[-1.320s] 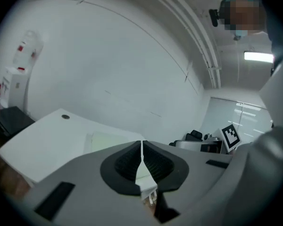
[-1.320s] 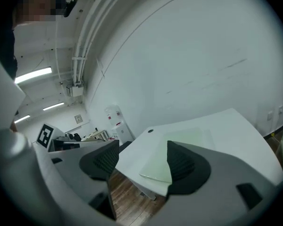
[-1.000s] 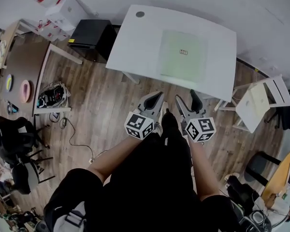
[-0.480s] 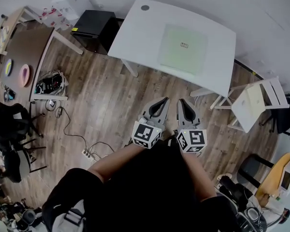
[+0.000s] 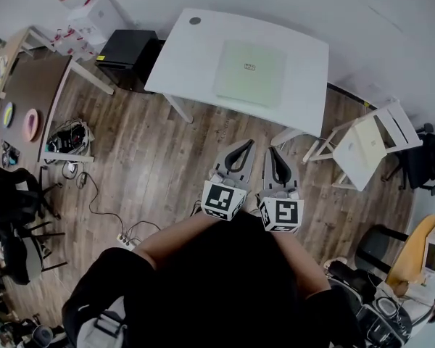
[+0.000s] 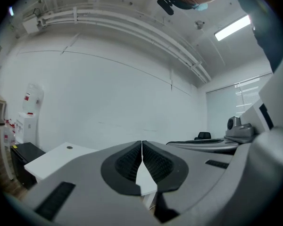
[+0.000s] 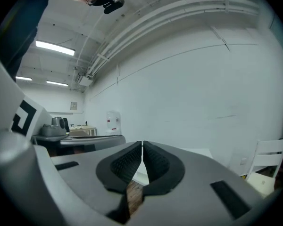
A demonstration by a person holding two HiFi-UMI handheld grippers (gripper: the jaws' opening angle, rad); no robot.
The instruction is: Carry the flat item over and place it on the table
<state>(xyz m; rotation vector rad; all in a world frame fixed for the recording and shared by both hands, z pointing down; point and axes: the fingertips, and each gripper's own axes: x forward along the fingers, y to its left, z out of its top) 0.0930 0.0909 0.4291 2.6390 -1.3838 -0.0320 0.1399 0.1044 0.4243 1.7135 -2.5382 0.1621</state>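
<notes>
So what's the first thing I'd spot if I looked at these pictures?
Two grey grippers, the left gripper and the right gripper, stick out side by side over the wooden floor in the middle of the head view. Both are shut and empty, and the right one's jaws have just closed. Ahead of them stands a big white table with a pale green flat sheet lying on it.

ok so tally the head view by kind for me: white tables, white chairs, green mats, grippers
white table: 1
white chair: 1
green mat: 1, lying flat on the white table
grippers: 2, left gripper and right gripper, fingers shut and empty
total: 5
</notes>
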